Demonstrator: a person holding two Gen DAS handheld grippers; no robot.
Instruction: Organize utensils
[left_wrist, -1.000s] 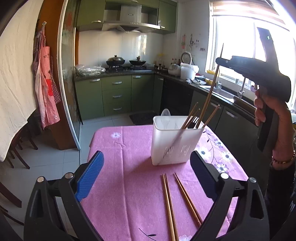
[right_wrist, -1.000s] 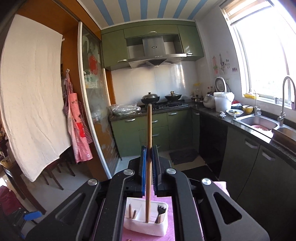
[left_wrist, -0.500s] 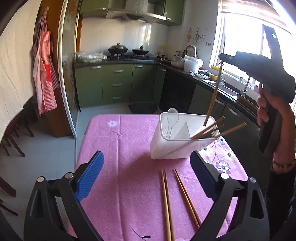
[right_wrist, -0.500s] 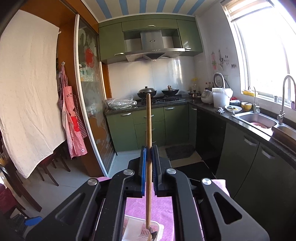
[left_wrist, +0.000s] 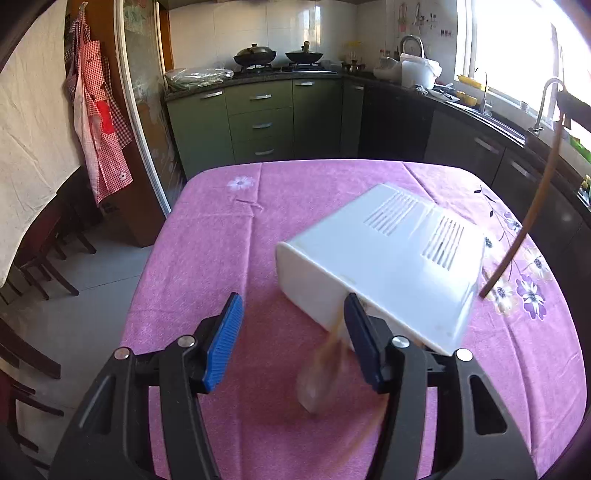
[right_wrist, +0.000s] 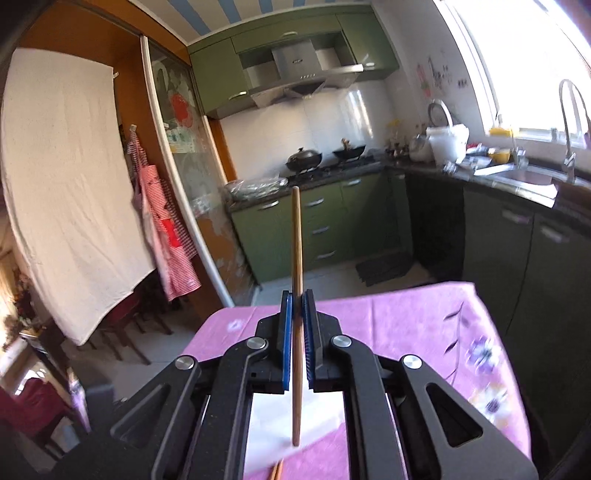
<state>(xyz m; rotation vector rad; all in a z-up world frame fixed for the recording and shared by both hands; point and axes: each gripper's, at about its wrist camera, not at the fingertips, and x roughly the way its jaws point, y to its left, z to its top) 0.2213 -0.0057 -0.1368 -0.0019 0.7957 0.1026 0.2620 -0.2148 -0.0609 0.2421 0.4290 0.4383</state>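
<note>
The white utensil holder (left_wrist: 384, 266) lies tipped over on the pink tablecloth (left_wrist: 229, 240), its slotted base up and its mouth toward me. Blurred utensils, a spoon (left_wrist: 314, 384) and chopsticks among them, spill from it between my left fingers. My left gripper (left_wrist: 295, 339) is open and empty just in front of the holder. My right gripper (right_wrist: 296, 325) is shut on one wooden chopstick (right_wrist: 296, 280), held upright above the holder (right_wrist: 295, 413). That chopstick also shows at the right of the left wrist view (left_wrist: 532, 218).
The table's far edge (left_wrist: 295, 162) faces green kitchen cabinets (left_wrist: 266, 118). A counter with a sink (right_wrist: 528, 177) runs along the right wall under the window. Dark chairs (left_wrist: 33, 258) stand to the left of the table.
The holder has toppled from upright onto its side toward me and its utensils are sliding out. The right gripper has lifted its chopstick clear of the holder. The left gripper has moved closer.
</note>
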